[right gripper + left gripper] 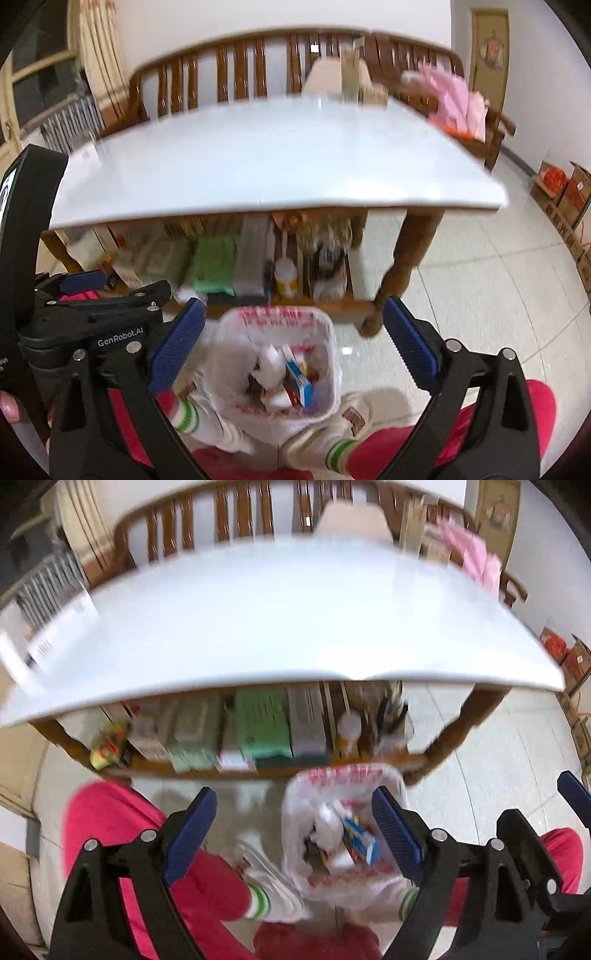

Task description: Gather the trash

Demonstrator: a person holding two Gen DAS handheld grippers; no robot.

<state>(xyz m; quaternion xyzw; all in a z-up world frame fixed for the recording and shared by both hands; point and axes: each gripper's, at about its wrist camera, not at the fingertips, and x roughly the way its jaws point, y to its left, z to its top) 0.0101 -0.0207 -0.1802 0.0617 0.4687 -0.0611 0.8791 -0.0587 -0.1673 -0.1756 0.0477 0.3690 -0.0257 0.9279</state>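
A small bin lined with a white plastic bag with red print (pixel 345 775) stands on the floor between the person's feet; it also shows in the right wrist view (pixel 280 317). Inside lie crumpled white paper (pixel 269 363), a blue and white carton (pixel 299 382) and other wrappers. My left gripper (pixel 295 830) is open and empty above the bin's left side. My right gripper (pixel 295 343) is open and empty, straddling the bin from above. The white tabletop (pixel 280 616) shows no trash, also in the right wrist view (pixel 273 155).
Under the table a wooden shelf (pixel 288 302) holds boxes, a green pack (pixel 216 264) and a bottle (pixel 285 280). A wooden bench (pixel 236 70) stands behind the table. Cardboard boxes (pixel 561 192) line the right wall. The person's red trousers (pixel 155 849) and white shoes flank the bin.
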